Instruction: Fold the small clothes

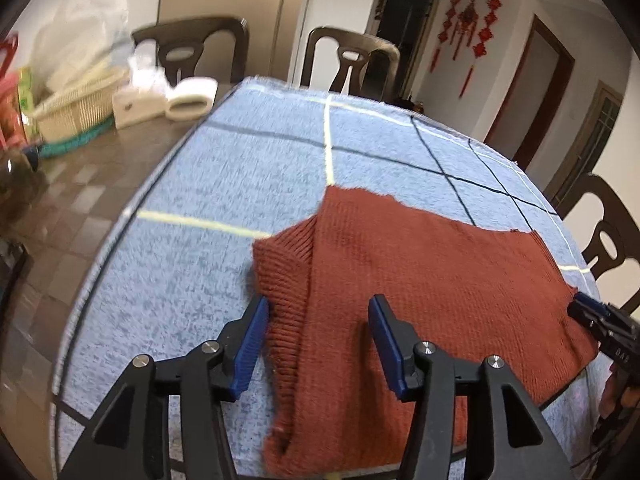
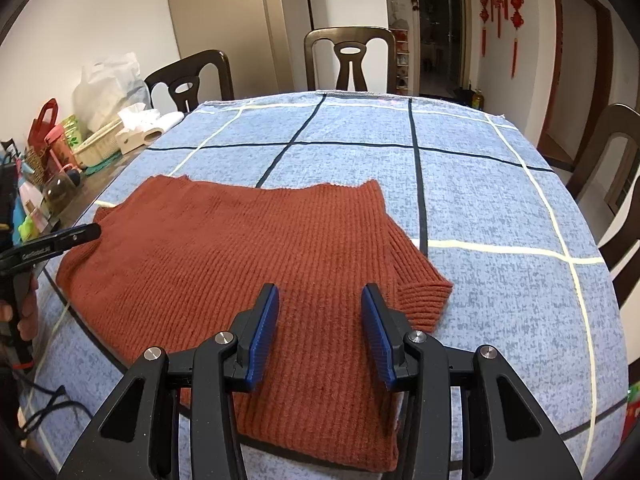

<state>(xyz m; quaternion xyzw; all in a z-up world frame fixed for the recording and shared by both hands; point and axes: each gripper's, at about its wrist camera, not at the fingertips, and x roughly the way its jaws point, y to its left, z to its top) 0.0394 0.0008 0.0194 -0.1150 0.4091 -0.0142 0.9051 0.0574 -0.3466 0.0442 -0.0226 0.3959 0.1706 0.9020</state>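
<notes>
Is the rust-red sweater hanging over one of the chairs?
No, the rust-red sweater lies spread flat on the blue checked cloth, while the chairs behind the table stand bare.

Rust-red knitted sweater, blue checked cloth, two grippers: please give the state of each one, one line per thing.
Rust-red knitted sweater: lying flat on the cloth, left sleeve folded over the body, right sleeve out to the side.
Blue checked cloth: spread over the table, under the sweater.
Left gripper: open over the folded sleeve, nothing clamped.
Right gripper: open above the sweater, nothing clamped.
</notes>
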